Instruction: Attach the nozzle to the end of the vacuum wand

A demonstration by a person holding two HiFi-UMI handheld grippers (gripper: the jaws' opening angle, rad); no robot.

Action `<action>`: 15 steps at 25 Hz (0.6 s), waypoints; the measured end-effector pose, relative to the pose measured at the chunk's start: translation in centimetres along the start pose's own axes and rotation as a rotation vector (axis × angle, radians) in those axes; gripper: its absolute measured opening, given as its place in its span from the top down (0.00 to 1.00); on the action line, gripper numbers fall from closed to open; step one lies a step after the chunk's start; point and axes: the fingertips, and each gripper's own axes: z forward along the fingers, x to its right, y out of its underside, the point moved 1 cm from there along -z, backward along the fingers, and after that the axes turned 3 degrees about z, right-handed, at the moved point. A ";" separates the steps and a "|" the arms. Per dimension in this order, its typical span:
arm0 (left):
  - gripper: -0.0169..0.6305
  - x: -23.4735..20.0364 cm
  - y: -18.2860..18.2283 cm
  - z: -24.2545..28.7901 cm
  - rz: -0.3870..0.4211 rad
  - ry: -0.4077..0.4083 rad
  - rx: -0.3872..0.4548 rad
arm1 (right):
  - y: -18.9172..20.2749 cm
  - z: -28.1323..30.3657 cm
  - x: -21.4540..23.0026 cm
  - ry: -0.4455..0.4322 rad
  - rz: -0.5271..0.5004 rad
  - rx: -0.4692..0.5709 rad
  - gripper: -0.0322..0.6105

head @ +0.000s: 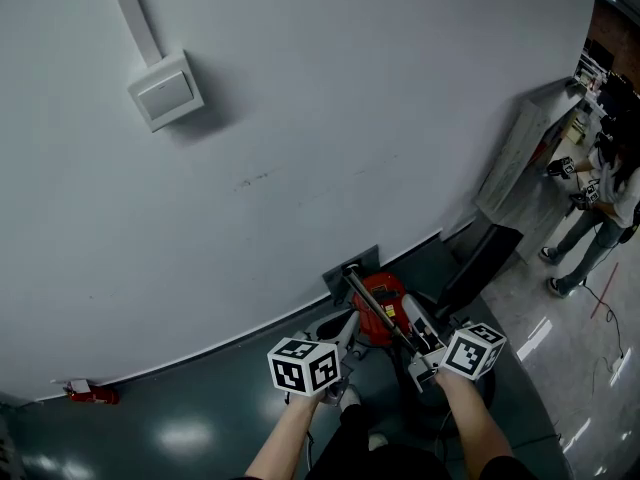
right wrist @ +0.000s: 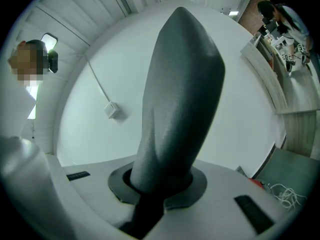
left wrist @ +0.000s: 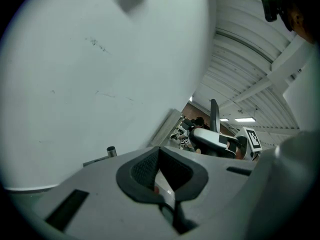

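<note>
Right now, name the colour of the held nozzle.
Dark grey nozzle, clearest in right gripper view.

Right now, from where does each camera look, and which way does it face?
Head view: on the person's head, facing steeply down at wall and red vacuum; both forearms show.
Left gripper view: on the left gripper, along its shut jaws toward the wall; that head shows.
Right gripper view: on the right gripper, toward the wall past the gripped nozzle.
Shared: wall box, in head and right gripper views.

Left gripper point(left wrist: 160, 173) jaws together, empty; white wall point(left wrist: 100, 84) ahead; right gripper point(left wrist: 213, 134) bears nozzle point(left wrist: 214, 114).
</note>
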 end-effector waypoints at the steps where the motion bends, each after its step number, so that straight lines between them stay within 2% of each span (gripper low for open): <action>1: 0.97 -0.5 -0.2 0.1 -0.007 0.003 -0.001 | 0.0 0.5 0.2 0.005 0.002 -0.003 0.86; 15: 0.97 -4.4 -1.6 1.7 -0.050 0.016 -0.014 | -0.3 4.8 1.7 0.036 0.013 -0.016 0.86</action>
